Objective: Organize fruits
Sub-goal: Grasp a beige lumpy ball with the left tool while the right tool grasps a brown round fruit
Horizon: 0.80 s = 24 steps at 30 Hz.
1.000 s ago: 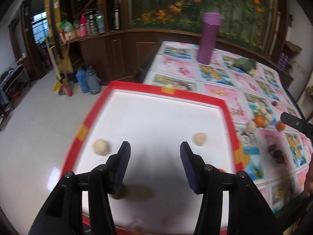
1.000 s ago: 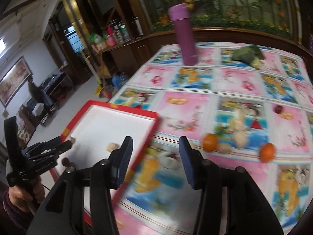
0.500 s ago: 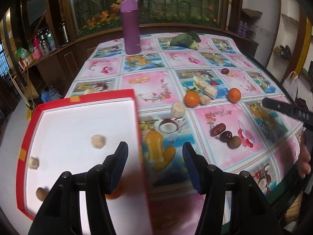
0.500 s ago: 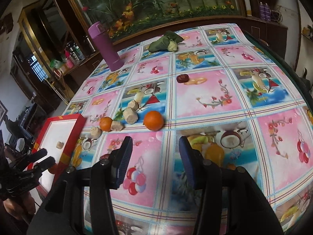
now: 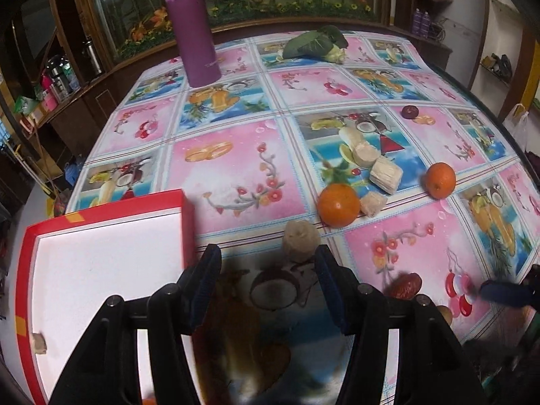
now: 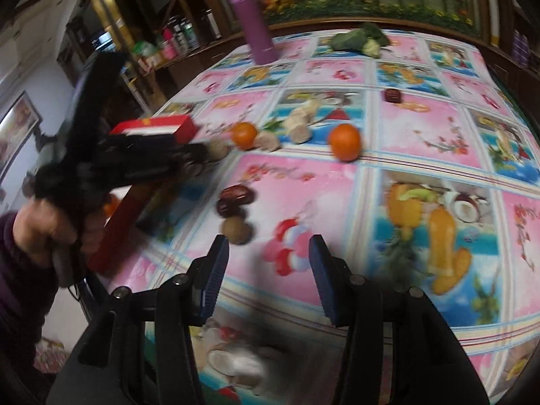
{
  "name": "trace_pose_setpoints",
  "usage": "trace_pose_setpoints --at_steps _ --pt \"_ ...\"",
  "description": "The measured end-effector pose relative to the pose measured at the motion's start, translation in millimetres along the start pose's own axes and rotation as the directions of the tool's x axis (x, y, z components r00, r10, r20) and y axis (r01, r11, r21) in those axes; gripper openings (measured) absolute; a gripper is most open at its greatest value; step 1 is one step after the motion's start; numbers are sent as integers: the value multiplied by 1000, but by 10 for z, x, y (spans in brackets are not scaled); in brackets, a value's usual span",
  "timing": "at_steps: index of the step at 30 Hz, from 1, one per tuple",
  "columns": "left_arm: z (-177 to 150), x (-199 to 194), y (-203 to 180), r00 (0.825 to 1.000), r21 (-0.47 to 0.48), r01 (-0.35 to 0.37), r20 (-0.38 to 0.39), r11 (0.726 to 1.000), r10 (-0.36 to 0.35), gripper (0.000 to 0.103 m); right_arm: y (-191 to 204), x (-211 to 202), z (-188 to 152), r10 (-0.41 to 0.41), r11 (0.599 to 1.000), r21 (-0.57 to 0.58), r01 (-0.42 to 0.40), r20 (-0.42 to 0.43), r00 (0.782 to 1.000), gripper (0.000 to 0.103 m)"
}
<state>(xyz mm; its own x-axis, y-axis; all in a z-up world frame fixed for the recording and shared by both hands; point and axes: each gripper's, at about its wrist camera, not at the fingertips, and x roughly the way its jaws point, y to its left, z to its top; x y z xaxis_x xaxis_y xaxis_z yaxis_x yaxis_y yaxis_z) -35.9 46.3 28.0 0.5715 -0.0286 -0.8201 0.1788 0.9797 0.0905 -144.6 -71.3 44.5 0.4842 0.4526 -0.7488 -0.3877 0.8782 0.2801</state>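
A: L gripper [image 5: 268,276]?
B: Jaws apart, nothing gripped, just been widening. A pale fruit chunk [image 5: 300,241] sits on the surface right ahead of the tips, not touched.
A: R gripper [image 6: 268,268]?
B: Jaws apart too, empty, over the surface; brown round fruit [image 6: 237,230] just beyond its left tip.
A: Rest?
B: Two oranges [image 5: 338,204] w/ more pale chunks mid-surface; red tray [image 5: 101,214] at the left edge, one piece inside.

Each camera sits behind its own gripper and looks steeply down, close over the table [image 5: 236,155]. Both views share the two oranges [image 5: 338,205] [image 6: 345,142] and the purple flask [image 5: 194,27] [image 6: 253,20] at the far end.
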Motion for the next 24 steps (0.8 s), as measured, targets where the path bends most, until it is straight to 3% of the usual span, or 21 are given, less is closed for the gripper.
trace_pose_setpoints --at_steps 4,7,12,16,19,24 --pt "-10 46 -12 1000 3 10 -5 1000 -10 57 224 112 8 6 997 -73 -7 -5 1000 51" --pt "17 83 11 999 -12 33 -8 999 -33 53 236 200 47 13 998 -67 -14 -10 1000 51" --pt "53 179 -24 998 -2 64 -26 998 -64 41 216 329 84 32 998 -44 -34 -50 998 33" --pt "93 208 -38 996 -1 90 -25 996 -90 32 207 345 103 13 999 -37 -15 -57 998 25" --pt "89 209 -41 993 -4 114 -21 993 -114 25 210 352 109 5 999 -39 -8 -59 998 24" --pt "69 191 -14 992 -19 126 -18 992 -127 24 188 337 91 17 1000 -17 -18 -52 999 24"
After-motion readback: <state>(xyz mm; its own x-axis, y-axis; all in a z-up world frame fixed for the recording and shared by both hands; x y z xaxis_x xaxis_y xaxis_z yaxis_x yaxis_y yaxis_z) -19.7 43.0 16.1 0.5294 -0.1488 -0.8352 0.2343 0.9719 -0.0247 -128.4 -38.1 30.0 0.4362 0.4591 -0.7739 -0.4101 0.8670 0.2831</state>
